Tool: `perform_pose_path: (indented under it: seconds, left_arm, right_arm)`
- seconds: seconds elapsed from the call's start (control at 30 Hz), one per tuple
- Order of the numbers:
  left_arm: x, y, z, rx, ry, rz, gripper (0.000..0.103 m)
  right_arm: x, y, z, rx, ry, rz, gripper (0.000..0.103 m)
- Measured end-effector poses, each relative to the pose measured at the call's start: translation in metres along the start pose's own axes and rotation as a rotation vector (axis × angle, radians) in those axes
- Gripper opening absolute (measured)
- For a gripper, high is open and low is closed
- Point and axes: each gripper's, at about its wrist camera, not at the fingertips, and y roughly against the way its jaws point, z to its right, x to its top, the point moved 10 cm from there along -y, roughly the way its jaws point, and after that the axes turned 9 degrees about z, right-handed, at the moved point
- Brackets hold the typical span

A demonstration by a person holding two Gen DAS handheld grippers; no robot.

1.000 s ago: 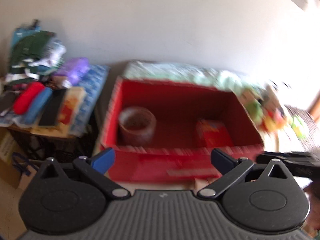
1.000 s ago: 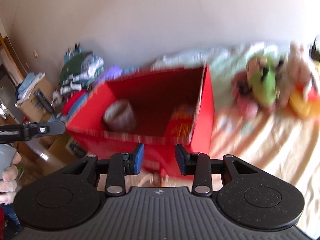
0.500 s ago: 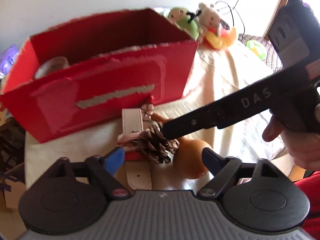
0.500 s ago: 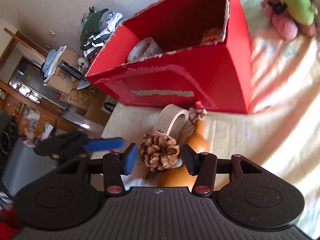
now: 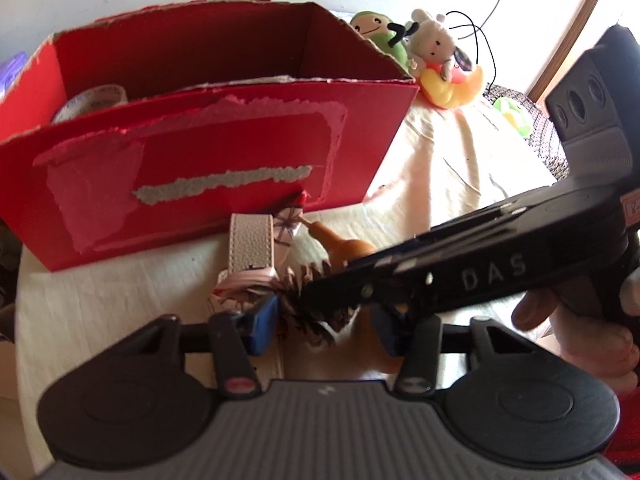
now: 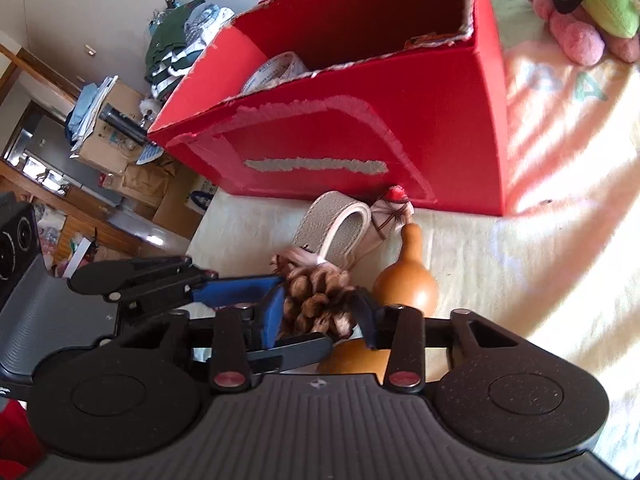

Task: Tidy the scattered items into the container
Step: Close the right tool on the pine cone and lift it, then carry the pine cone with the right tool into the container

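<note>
A red cardboard box (image 5: 208,148) (image 6: 360,128) stands open on the cream cloth, with a tape roll (image 6: 276,70) inside. In front of it lie a beige belt (image 5: 250,244) (image 6: 340,224), a small wrapped bundle (image 6: 390,216), a brown gourd (image 6: 404,280) (image 5: 344,246) and a pine cone (image 6: 320,304) (image 5: 316,300). My right gripper (image 6: 320,316) has its blue pads on both sides of the pine cone. My left gripper (image 5: 324,320) straddles the same cone from the other side; the right gripper's arm crosses over it.
Plush toys (image 5: 432,56) (image 6: 588,12) lie behind and right of the box. Piled clothes (image 6: 184,36) and cardboard boxes (image 6: 116,136) stand to the left, beyond the cloth's edge. A second orange gourd shape (image 6: 352,358) sits just under my right gripper.
Both grippers have dropped from box height to the items in front of the box. Both pairs of fingers have narrowed around the pine cone, the left markedly.
</note>
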Motion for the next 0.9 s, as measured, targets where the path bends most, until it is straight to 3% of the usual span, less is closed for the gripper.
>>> perform_pose_path:
  seconds: [0.07, 0.1, 0.17, 0.3, 0.4, 0.5, 0.57, 0.67, 0.9]
  left_arm:
    - [-0.001, -0.001, 0.0, -0.004, 0.004, -0.006, 0.045]
    - [-0.002, -0.002, 0.001, -0.008, 0.006, -0.01, 0.038]
    - [-0.003, -0.003, 0.001, -0.008, 0.002, -0.013, 0.037]
    - [-0.004, -0.007, 0.002, -0.007, -0.006, -0.025, 0.038]
    - [-0.006, -0.013, 0.005, -0.01, -0.014, -0.039, 0.043]
    - [-0.007, -0.019, 0.007, -0.004, -0.027, -0.044, 0.048]
    - [-0.008, -0.024, 0.007, -0.005, -0.018, -0.049, 0.048]
    - [-0.006, -0.031, 0.005, 0.001, -0.012, -0.053, 0.051]
    - [0.014, -0.017, 0.015, -0.012, -0.03, -0.004, 0.045]
  right_arm:
    - [0.002, 0.001, 0.007, -0.007, -0.025, -0.004, 0.023]
    - [0.002, 0.002, 0.01, -0.007, -0.039, -0.006, 0.02]
    - [0.001, 0.002, 0.014, 0.003, -0.066, -0.013, 0.019]
    - [0.001, 0.002, 0.013, -0.014, -0.059, -0.012, 0.023]
    - [0.0, 0.001, 0.013, -0.067, 0.019, -0.033, 0.042]
    - [-0.002, 0.0, 0.017, -0.089, 0.027, -0.037, 0.052]
    - [-0.002, -0.003, 0.021, -0.065, -0.012, -0.046, 0.048]
    - [-0.006, -0.01, 0.024, -0.054, -0.036, -0.068, 0.049]
    - [0.005, 0.015, 0.022, -0.029, -0.042, -0.021, 0.048]
